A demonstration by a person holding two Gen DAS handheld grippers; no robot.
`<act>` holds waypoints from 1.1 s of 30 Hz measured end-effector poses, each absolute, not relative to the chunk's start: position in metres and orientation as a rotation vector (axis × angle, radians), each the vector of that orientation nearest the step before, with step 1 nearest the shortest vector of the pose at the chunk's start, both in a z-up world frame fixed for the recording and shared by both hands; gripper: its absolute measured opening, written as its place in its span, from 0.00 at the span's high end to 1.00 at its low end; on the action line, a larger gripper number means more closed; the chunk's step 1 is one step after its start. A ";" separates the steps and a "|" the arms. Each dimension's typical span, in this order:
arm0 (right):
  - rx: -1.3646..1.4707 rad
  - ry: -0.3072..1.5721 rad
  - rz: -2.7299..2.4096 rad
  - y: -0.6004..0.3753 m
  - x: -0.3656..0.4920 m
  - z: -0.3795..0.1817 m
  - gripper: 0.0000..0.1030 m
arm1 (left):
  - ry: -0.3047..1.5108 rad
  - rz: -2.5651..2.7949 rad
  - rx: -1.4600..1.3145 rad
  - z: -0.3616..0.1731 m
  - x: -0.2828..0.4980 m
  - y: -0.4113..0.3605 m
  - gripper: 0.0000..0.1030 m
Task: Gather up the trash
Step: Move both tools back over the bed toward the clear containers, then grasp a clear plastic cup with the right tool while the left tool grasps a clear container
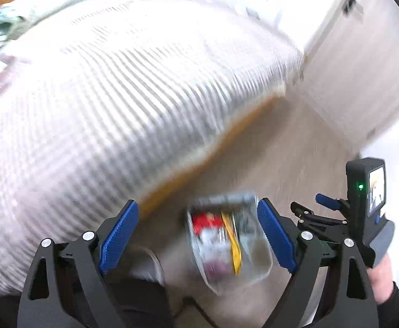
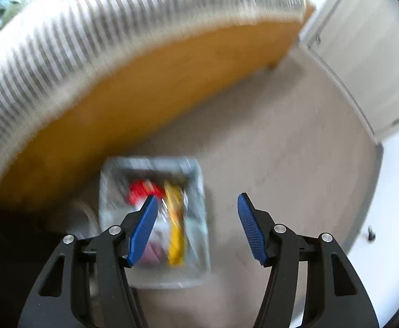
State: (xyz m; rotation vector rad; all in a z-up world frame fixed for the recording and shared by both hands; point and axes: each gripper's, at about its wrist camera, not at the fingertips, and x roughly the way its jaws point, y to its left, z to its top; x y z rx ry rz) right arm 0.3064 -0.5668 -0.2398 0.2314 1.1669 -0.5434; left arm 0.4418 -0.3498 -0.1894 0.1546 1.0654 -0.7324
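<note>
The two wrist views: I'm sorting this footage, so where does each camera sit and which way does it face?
Left wrist: on the left hand-held gripper, angled down at the striped bedding, floor and grey bin; its open blue fingers show, plus the right hand holding the other gripper.
Right wrist: on the right hand-held gripper, looking steeply down at the bin beside the wooden bed frame; only its own open fingers show.
Shared: bin with red and yellow trash, bedding, floor.

Grey-and-white stripes across the bedcover (image 2: 95,43), orange-brown wood on the bed frame (image 2: 144,87). Pale grey bin (image 2: 199,191) showing red and yellow wrappers (image 2: 175,218), beige floor (image 2: 281,142), blue ribbed pads (image 2: 250,229) on black jaws.
</note>
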 end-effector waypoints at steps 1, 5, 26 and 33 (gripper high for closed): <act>0.217 1.128 -0.520 -0.562 0.325 -0.223 0.42 | 1.046 -0.720 0.121 -0.178 0.452 -0.339 0.16; 0.180 1.027 -0.441 -0.545 0.382 -0.179 0.39 | 0.945 -0.641 -0.003 -0.136 0.507 -0.280 0.16; 0.147 0.908 -0.019 -0.483 0.725 -0.152 0.36 | 0.916 -0.377 -0.225 -0.122 0.791 -0.100 0.16; 0.218 0.972 0.113 -0.473 0.799 -0.181 0.36 | 1.096 -0.342 -0.250 -0.152 0.857 -0.099 0.16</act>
